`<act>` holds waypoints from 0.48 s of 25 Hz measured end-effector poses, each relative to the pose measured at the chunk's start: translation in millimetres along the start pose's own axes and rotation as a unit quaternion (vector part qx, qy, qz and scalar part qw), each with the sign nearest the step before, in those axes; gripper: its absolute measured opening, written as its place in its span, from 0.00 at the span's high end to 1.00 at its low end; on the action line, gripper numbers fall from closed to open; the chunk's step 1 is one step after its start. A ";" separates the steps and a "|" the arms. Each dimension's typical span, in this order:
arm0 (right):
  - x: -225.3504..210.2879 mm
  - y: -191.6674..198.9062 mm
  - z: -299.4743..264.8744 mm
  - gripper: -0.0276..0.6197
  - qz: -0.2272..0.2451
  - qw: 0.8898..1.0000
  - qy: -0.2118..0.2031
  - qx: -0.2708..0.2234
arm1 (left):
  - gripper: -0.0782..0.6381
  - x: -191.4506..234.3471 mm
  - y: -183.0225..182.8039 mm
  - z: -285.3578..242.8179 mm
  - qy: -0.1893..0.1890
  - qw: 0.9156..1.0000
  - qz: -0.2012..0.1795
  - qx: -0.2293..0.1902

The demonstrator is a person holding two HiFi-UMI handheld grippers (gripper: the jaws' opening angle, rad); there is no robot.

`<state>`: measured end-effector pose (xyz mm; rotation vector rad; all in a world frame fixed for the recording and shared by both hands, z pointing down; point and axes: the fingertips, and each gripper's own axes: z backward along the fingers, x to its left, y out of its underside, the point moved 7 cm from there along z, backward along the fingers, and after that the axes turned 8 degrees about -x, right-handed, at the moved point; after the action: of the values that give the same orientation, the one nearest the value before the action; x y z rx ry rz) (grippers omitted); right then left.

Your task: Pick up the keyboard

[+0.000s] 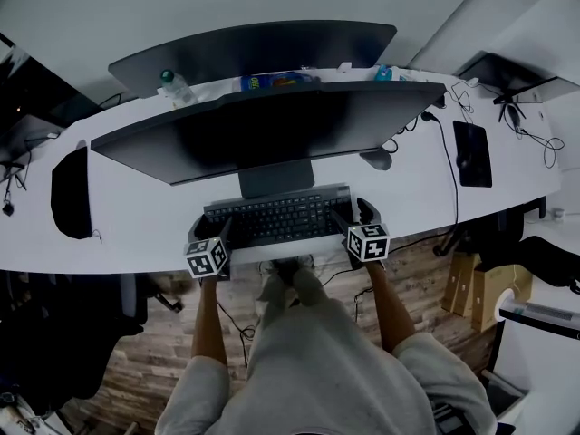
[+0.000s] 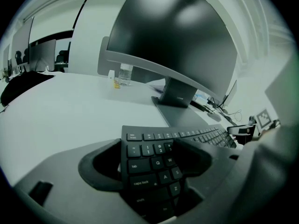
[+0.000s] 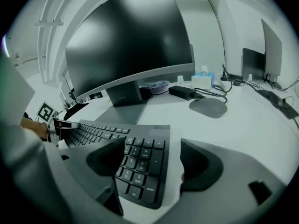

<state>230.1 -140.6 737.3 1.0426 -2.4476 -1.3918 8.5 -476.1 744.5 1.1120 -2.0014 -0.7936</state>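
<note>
The black keyboard [image 1: 276,216] lies flat on the white desk [image 1: 136,225], just in front of the monitor's stand. My left gripper [image 1: 210,231] straddles its left end. In the left gripper view the gripper [image 2: 148,161] is open, one jaw off the left edge and the other over the letter keys of the keyboard [image 2: 196,136]. My right gripper [image 1: 353,217] straddles the right end. In the right gripper view this gripper [image 3: 152,162] is open, one jaw over the number pad of the keyboard [image 3: 93,132] and the other on bare desk, a gap away.
A wide curved monitor [image 1: 263,125] on a grey stand [image 1: 276,181] rises right behind the keyboard. A grey mouse [image 1: 376,159], cables and a black pad [image 1: 471,152] lie to the right. A water bottle [image 1: 177,87] stands at the back left. The desk's front edge runs just under the grippers.
</note>
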 end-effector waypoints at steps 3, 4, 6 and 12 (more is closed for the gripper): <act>-0.4 2.0 -8.4 0.41 -0.007 1.000 -0.005 0.006 | 0.44 -0.8 -0.1 0.5 0.000 1.000 0.000 -0.001; -1.0 2.4 -11.2 0.41 -0.011 1.000 -0.007 0.008 | 0.44 -1.1 -0.1 0.4 0.000 1.000 0.000 -0.001; -2.9 2.8 -15.4 0.40 -0.020 1.000 -0.006 0.010 | 0.44 -1.4 -0.1 0.1 0.000 1.000 -0.001 -0.001; -1.2 0.8 -23.9 0.40 -0.038 0.999 -0.013 0.014 | 0.44 -1.4 -0.3 0.0 -0.001 1.000 -0.002 -0.001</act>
<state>240.9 -156.4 751.6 1.1418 -2.4778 -1.4055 9.1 -474.9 743.9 1.1157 -2.0002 -0.7984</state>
